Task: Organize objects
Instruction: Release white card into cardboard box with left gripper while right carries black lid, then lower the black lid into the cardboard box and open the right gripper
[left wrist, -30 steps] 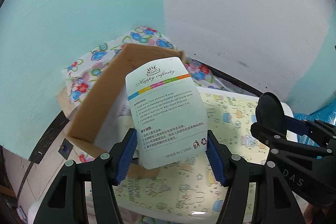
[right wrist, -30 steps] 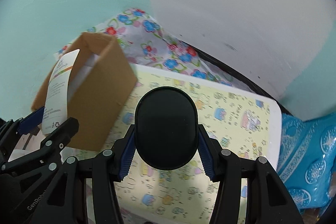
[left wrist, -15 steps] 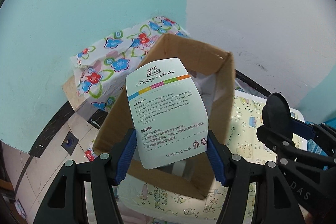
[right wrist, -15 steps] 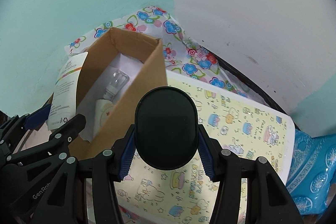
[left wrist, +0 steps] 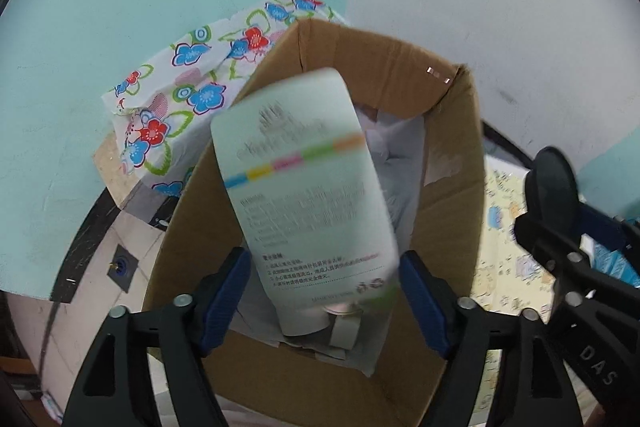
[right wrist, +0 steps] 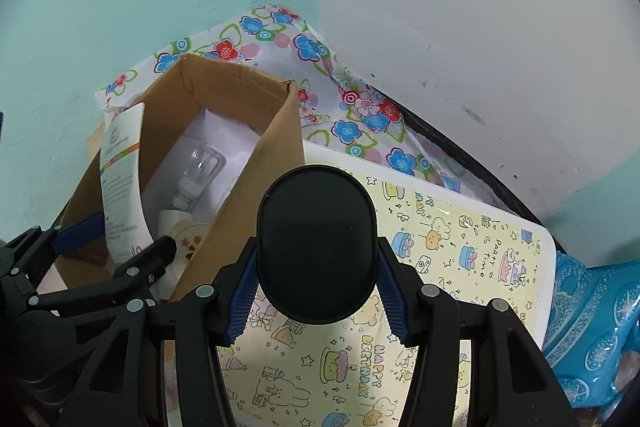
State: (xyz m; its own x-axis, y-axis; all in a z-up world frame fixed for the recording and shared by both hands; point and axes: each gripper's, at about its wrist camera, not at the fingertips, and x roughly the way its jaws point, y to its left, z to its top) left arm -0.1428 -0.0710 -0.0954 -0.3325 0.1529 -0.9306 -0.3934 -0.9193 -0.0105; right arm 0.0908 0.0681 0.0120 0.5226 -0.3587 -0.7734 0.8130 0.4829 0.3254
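A white candle packet (left wrist: 304, 187) with a coloured stripe and warning text is blurred and tilted between the fingers of my left gripper (left wrist: 324, 291), over the open cardboard box (left wrist: 452, 163). The jaws look wider than the packet, with gaps on both sides. The same packet (right wrist: 122, 187) and box (right wrist: 256, 171) show in the right wrist view, with a clear bulb-like item (right wrist: 198, 167) and white paper inside the box. My right gripper (right wrist: 316, 291) is shut on a black oval object (right wrist: 316, 247), above a yellow birthday-print board (right wrist: 460, 259).
A flowered cloth (right wrist: 360, 107) lies behind the box against the teal and white walls. A blue patterned bag (right wrist: 592, 327) is at the right. Tiled floor (left wrist: 104, 267) shows below left of the table edge.
Both grippers moved closer to the box. The left gripper's jaws opened and the packet, sharp and held before, is now blurred and tilting over the box opening.
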